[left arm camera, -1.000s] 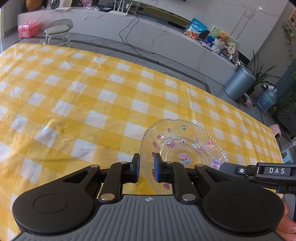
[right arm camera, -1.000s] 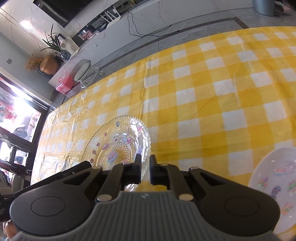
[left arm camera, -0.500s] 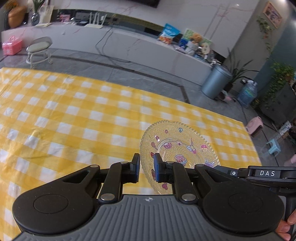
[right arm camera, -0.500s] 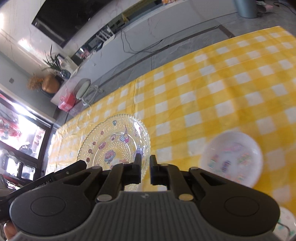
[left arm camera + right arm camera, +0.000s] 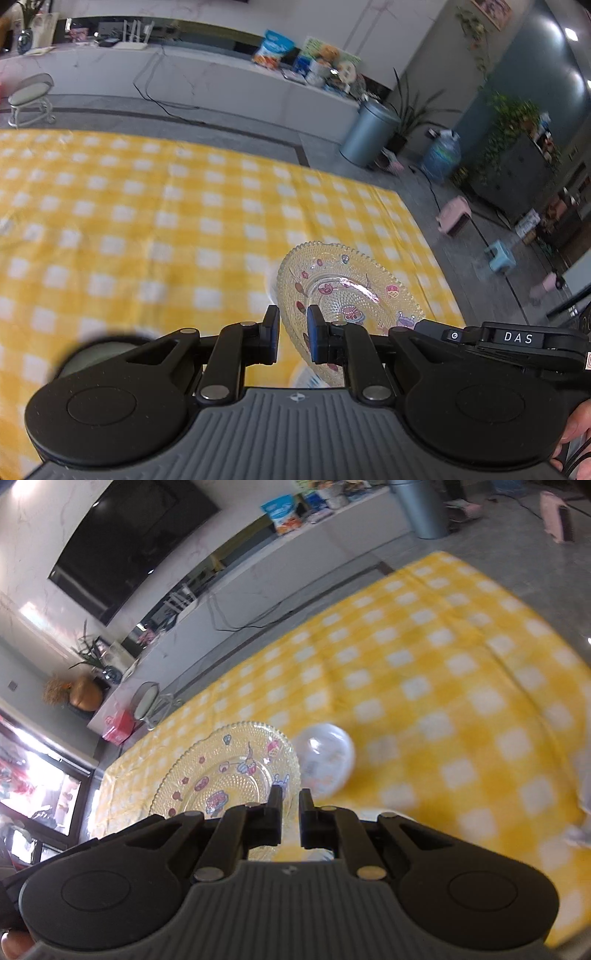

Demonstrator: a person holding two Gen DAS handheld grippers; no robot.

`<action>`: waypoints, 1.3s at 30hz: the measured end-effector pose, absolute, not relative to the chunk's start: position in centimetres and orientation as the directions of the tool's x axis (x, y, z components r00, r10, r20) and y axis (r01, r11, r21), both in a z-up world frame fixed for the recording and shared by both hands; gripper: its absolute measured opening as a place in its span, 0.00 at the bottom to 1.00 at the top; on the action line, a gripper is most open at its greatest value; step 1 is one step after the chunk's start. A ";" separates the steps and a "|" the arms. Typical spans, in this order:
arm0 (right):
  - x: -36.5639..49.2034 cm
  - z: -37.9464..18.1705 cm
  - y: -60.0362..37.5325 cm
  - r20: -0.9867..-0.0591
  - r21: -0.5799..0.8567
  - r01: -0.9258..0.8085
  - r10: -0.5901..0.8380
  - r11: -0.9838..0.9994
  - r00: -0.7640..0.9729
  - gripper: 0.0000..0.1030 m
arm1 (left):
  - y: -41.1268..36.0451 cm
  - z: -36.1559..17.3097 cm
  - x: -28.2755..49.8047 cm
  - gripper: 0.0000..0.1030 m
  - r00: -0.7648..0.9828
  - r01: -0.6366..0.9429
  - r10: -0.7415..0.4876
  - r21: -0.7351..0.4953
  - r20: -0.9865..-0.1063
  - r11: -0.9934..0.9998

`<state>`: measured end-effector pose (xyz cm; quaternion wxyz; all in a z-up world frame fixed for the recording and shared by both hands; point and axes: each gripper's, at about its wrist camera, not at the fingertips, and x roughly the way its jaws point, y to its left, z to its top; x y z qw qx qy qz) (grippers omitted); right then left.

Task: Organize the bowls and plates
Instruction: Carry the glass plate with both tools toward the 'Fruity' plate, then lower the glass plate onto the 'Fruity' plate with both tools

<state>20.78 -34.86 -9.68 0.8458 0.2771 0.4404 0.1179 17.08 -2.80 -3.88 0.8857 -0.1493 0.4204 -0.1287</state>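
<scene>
A clear beaded glass plate (image 5: pixel 351 291) with cartoon prints is held in the air above the yellow checked tablecloth (image 5: pixel 147 221). My left gripper (image 5: pixel 293 334) is shut on its left rim. My right gripper (image 5: pixel 290 810) is shut on its opposite rim; the plate (image 5: pixel 229 771) shows to the left of its fingers. The right gripper's body (image 5: pixel 517 341) shows at the right of the left wrist view. A white printed dish (image 5: pixel 327 762) lies blurred on the cloth below, just right of the glass plate.
A round pale dish (image 5: pixel 96 350) shows blurred beneath the left gripper's left finger arm. Another white piece (image 5: pixel 583 812) sits at the right edge of the cloth. The table's far edge drops to a grey floor with a bin (image 5: pixel 369 133).
Both grippers have lifted the glass plate well above the table, so the cloth looks farther away. The white dish now appears smaller and close to the plate.
</scene>
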 end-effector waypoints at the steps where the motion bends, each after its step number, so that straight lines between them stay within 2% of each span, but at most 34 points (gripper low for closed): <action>1: 20.0 -10.1 -35.7 -0.683 0.575 0.058 0.440 0.816 0.583 0.06 | -3.5 -4.3 16.7 0.16 0.604 0.106 -0.355 -0.370 -0.714 0.923; 15: 16.5 -16.7 -40.3 -0.759 0.565 0.198 0.409 0.801 0.507 0.06 | -8.0 -9.9 14.5 0.16 0.540 0.065 -0.317 -0.337 -0.779 0.939; 39: 17.0 -17.5 -38.5 -0.832 0.411 0.199 0.277 0.889 0.481 0.08 | -9.0 -11.9 14.3 0.16 0.540 0.054 -0.275 -0.293 -0.795 0.954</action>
